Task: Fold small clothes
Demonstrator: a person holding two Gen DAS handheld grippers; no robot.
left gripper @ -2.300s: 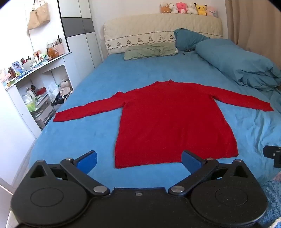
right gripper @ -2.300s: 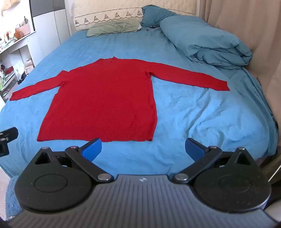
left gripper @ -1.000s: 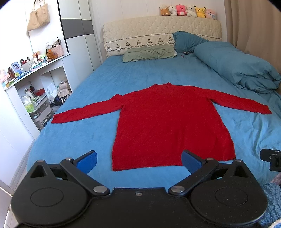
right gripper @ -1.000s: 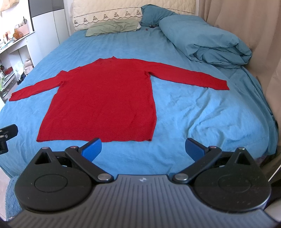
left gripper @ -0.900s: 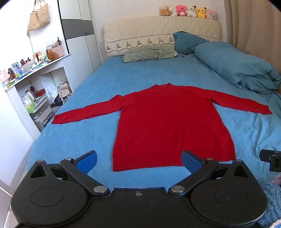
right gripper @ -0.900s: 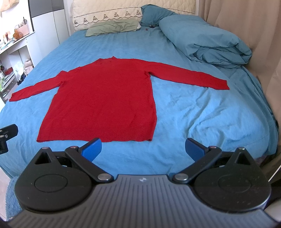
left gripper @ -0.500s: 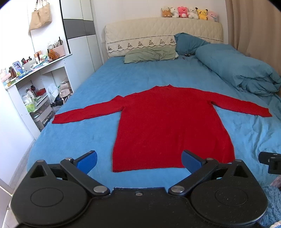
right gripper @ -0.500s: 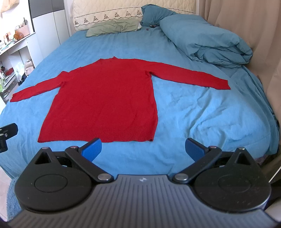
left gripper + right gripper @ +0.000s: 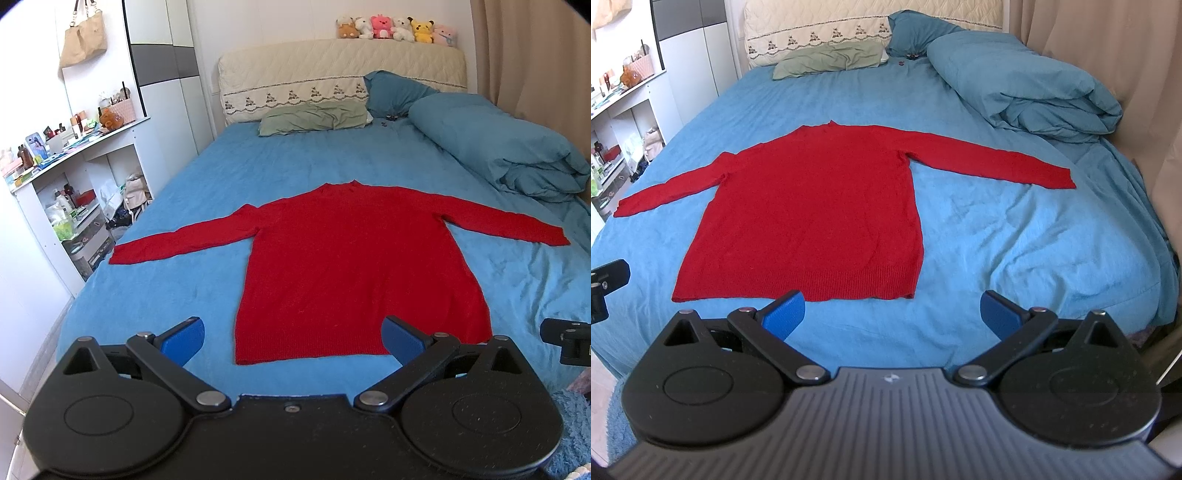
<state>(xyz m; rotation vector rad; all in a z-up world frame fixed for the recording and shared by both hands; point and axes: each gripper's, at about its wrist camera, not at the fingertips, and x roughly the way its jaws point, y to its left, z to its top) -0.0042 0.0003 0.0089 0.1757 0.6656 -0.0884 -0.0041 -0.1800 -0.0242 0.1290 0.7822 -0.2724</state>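
A red sweater (image 9: 354, 266) lies flat, sleeves outstretched, at 12 o'clock on a blue bed (image 9: 166, 295), unfolded. The left gripper (image 9: 291, 339) and right gripper (image 9: 892, 314) hover at its foot, jaws spread wide and empty. Little has shifted over two seconds beyond slight drift, suggesting folding has yet to begin.

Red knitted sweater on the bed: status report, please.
Left hand-held gripper open, empty. Right hand-held gripper open, empty. Red knitted sweater flat on blue bedsheet, sleeves spread, unfolded. Nothing lying on it.
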